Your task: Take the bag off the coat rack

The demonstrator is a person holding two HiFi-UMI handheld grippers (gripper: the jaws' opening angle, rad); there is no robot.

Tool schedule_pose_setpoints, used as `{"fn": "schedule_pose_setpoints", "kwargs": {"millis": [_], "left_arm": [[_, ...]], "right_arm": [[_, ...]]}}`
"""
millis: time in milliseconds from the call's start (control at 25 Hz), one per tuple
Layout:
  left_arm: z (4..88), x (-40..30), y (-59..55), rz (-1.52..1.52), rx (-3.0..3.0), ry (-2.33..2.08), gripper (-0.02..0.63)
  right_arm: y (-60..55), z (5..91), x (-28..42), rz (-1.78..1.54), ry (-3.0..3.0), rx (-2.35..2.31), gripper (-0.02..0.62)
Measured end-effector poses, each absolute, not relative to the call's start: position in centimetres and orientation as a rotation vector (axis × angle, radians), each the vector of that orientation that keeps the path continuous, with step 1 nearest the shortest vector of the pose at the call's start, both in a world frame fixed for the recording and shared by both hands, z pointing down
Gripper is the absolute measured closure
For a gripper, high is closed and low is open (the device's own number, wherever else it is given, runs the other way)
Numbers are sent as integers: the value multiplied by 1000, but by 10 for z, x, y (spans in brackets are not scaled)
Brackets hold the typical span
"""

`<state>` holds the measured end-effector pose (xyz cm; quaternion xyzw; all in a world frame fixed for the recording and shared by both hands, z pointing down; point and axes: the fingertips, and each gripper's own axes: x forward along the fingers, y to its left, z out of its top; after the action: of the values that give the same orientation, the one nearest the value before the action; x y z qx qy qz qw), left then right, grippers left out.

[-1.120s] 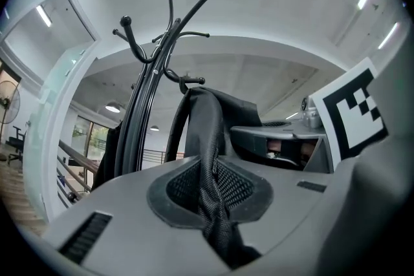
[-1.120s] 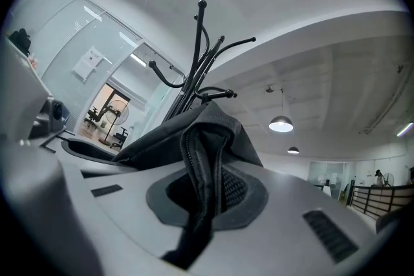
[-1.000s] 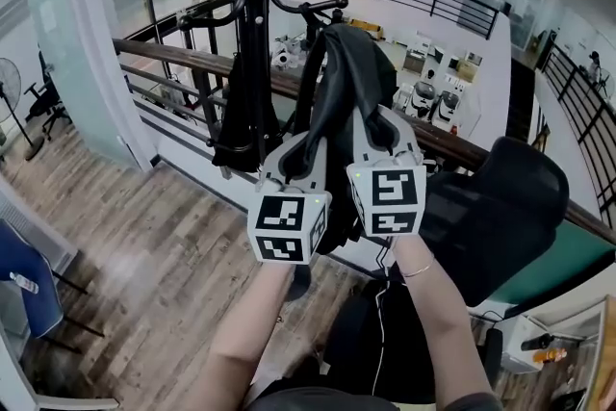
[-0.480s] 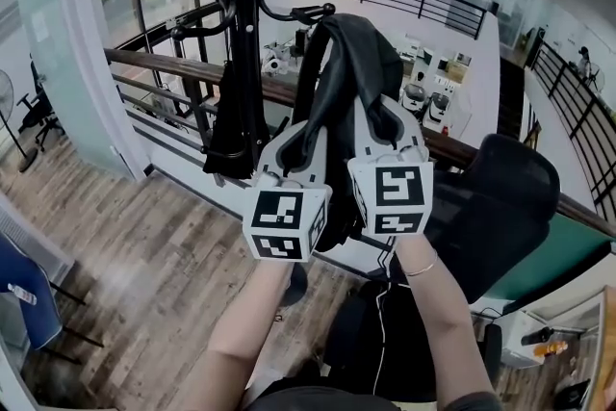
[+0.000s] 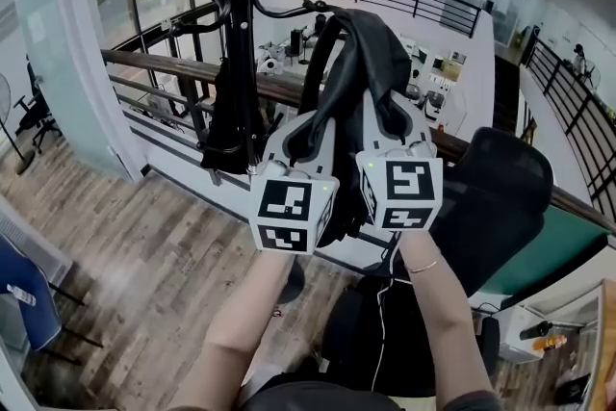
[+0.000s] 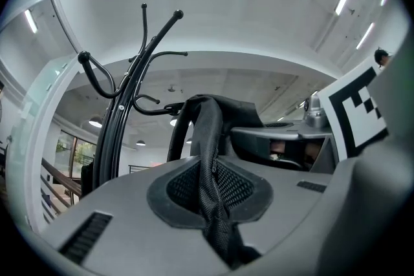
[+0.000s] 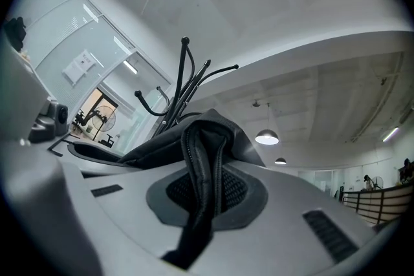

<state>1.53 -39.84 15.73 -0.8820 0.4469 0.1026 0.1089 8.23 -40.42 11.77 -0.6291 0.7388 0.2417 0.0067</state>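
A black bag (image 5: 371, 48) hangs at the top of the black coat rack (image 5: 241, 34), its top close beside a hook tip (image 5: 318, 8). My left gripper (image 5: 310, 128) is shut on a mesh strap of the bag (image 6: 210, 139), which runs down between the jaws. Right beside it, my right gripper (image 5: 385, 115) is shut on a folded, zippered part of the bag (image 7: 202, 139). Both grippers point up at the rack, whose pole and hooks (image 6: 123, 119) (image 7: 184, 84) rise behind the bag. Whether the bag's loop still sits on the hook is hidden.
A dark garment (image 5: 226, 130) hangs lower on the rack's left side. A wooden handrail (image 5: 164, 67) crosses behind the rack. A black office chair (image 5: 496, 197) stands at the right, close to my right arm. Wooden floor (image 5: 125, 265) lies below left.
Both grippers have shifted slightly up and to the right with the bag parts held. The bag's top has risen a little next to the hook.
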Motion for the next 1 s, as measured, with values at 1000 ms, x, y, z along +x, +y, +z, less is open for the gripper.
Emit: {"fn": "schedule_pose_setpoints", "kwargs": {"millis": [1000], "left_arm": [[201,111,-342,246,-2814,1011,551]], "right_arm": [[-331,162,176,597,2164,-2285,577]]}}
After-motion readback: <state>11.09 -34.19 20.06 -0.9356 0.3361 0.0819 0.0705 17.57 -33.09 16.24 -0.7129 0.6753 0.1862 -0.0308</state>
